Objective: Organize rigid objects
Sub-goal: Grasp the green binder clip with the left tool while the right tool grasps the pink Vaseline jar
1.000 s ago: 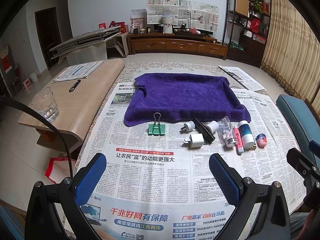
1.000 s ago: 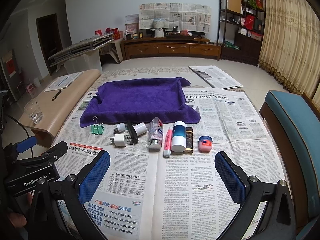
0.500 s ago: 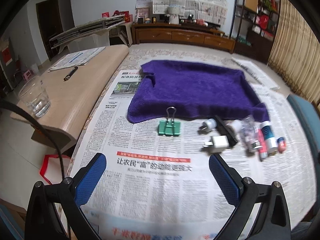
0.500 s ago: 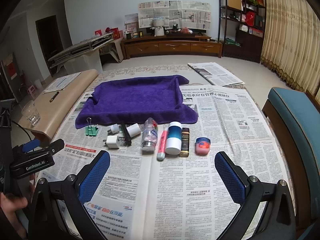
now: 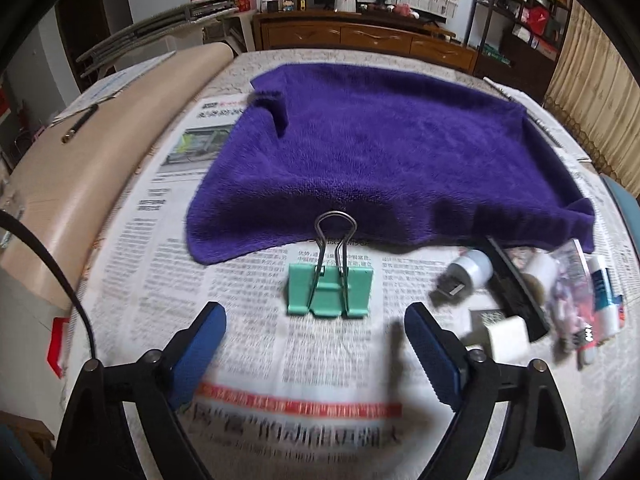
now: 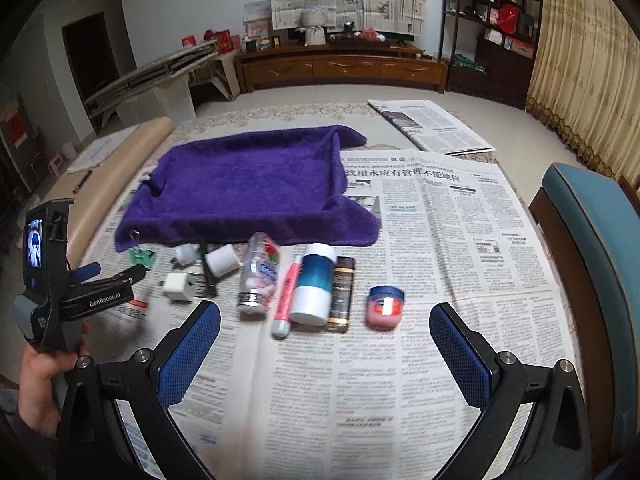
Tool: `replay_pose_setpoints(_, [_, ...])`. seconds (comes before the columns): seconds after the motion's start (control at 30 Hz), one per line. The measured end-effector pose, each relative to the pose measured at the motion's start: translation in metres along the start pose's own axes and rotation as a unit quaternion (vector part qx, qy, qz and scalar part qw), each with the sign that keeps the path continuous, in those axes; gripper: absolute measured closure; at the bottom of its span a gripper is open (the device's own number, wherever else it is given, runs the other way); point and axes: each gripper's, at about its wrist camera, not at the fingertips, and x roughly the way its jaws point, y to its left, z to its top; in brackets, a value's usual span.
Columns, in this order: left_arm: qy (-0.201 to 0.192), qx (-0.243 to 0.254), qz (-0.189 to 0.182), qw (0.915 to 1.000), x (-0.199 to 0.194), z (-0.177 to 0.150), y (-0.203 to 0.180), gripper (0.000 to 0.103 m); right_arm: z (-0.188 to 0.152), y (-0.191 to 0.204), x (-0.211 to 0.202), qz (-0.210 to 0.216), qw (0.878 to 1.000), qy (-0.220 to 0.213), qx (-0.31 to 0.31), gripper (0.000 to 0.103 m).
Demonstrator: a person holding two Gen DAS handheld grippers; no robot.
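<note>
A green binder clip (image 5: pixel 329 290) lies on the newspaper just in front of a purple towel (image 5: pixel 384 152). My left gripper (image 5: pixel 316 332) is open and sits low just behind the clip, its blue pads on either side of it. To the right lies a row of small items: white plugs (image 6: pixel 178 286), a clear bottle (image 6: pixel 258 276), a pink tube (image 6: pixel 285 300), a blue-and-white bottle (image 6: pixel 314 288), a dark tube (image 6: pixel 342 292) and a pink jar (image 6: pixel 385 306). My right gripper (image 6: pixel 325 354) is open and empty, short of that row.
Newspaper (image 6: pixel 440 240) covers the table. A beige bench (image 5: pixel 80 168) with a pen stands at the left. A teal chair (image 6: pixel 592 248) stands at the right. The left hand-held unit (image 6: pixel 60 280) shows at the left of the right wrist view.
My left gripper has moved forward and down toward the green binder clip, which now sits much closer between the pads. My right gripper has barely moved.
</note>
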Motion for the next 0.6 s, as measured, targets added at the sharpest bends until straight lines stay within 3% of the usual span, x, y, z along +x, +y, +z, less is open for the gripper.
replay_pose_setpoints(0.2, [-0.024, -0.005, -0.003, 0.9997, 0.006, 0.002, 0.001, 0.019, 0.005, -0.022, 0.027, -0.020, 1.000, 0.009, 0.004, 0.000])
replay_pose_setpoints(0.33, [-0.045, 0.000, -0.006, 0.9990, 0.003, -0.001, 0.002, 0.040, -0.001, -0.039, 0.041, -0.007, 0.999, 0.022, 0.025, 0.000])
replay_pose_setpoints(0.4, [-0.050, 0.005, -0.010, 0.9987, 0.002, -0.002, 0.001, 0.044, -0.006, -0.046, 0.048, -0.014, 0.999, 0.027, 0.031, 0.000])
replay_pose_setpoints(0.5, [-0.058, 0.009, -0.016, 0.9981, -0.001, -0.003, 0.001, 0.064, -0.012, -0.052, 0.059, -0.014, 0.998, 0.040, 0.037, 0.000])
replay_pose_setpoints(0.6, [-0.060, 0.009, -0.018, 0.9980, 0.000, -0.003, 0.001, 0.064, -0.014, -0.052, 0.068, -0.022, 0.998, 0.050, 0.031, 0.002])
